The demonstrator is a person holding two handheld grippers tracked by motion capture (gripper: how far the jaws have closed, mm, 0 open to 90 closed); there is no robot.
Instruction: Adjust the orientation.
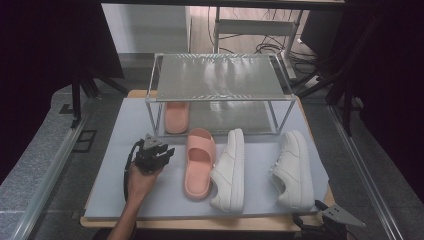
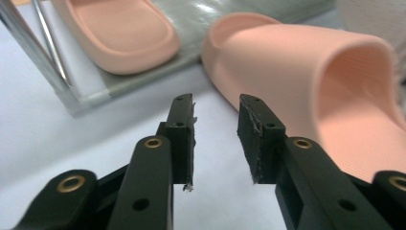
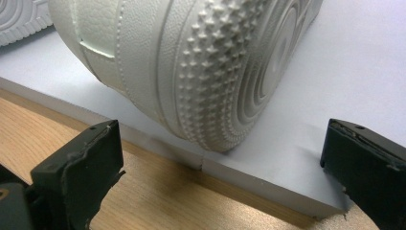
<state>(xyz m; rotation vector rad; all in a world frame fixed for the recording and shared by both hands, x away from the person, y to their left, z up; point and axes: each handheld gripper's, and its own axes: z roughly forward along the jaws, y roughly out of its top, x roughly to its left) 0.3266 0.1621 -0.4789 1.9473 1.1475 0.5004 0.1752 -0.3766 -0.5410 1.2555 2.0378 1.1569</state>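
One pink slide (image 1: 199, 162) lies on the grey mat, and its mate (image 1: 176, 116) sits on the lower shelf of a metal rack (image 1: 220, 77). My left gripper (image 1: 152, 152), held in a hand, is just left of the loose slide. In the left gripper view its jaws (image 2: 216, 103) stand open and hold nothing, with the slide (image 2: 306, 72) to their right and the shelved one (image 2: 119, 33) beyond. Two white sneakers (image 1: 230, 170) (image 1: 294, 169) lie on their sides on the mat. My right gripper (image 1: 330, 217) rests at the table's near right corner, open (image 3: 218, 129), facing a sneaker's heel (image 3: 191, 62).
The grey mat (image 1: 125, 130) covers most of the wooden table (image 3: 167, 191), whose edge shows at the front. The rack's posts (image 2: 48, 62) stand on the mat's far half. Its top shelf is bare. Dark stands and cables surround the table.
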